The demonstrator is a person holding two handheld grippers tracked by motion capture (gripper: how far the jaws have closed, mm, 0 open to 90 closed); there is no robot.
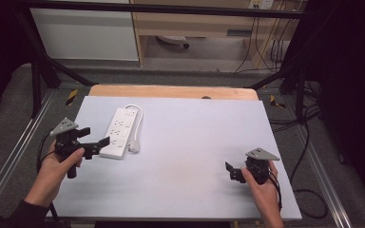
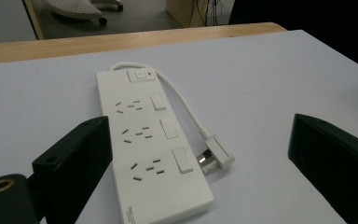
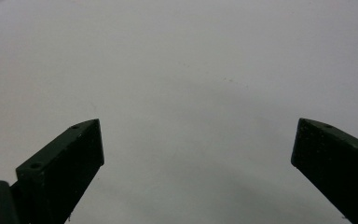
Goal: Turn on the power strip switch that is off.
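White power strip (image 1: 119, 132) flat on the pale tabletop (image 1: 185, 156), in the left half of the high view, long axis running from upper right to lower left, near short end toward the bottom of the frame. Three socket groups on its face in the left gripper view (image 2: 151, 144), each with a rocker switch beside it, a larger button at the far end in the upper middle of that frame. Short white cord (image 2: 182, 100) looping out of the far end and down along the strip's right side, ending in a flat plug (image 2: 215, 156) resting on the table just beside the strip's near right edge, metal prongs turned toward the strip. Left gripper (image 1: 95, 142) at the left of the high view, held in a hand (image 1: 57, 166), jaws spread wide, empty, tips at the strip's near lower-left corner; contact with the strip not possible to judge. In the left gripper view, left jaw over the strip's near left edge, right jaw well off to the right over bare table, strip and plug lying between them. Right gripper (image 1: 233, 172) in the lower right of the high view, well apart from the strip, held in the other hand (image 1: 264, 187), jaws also wide open and gripping nothing, pointing left over bare tabletop (image 3: 182, 93).
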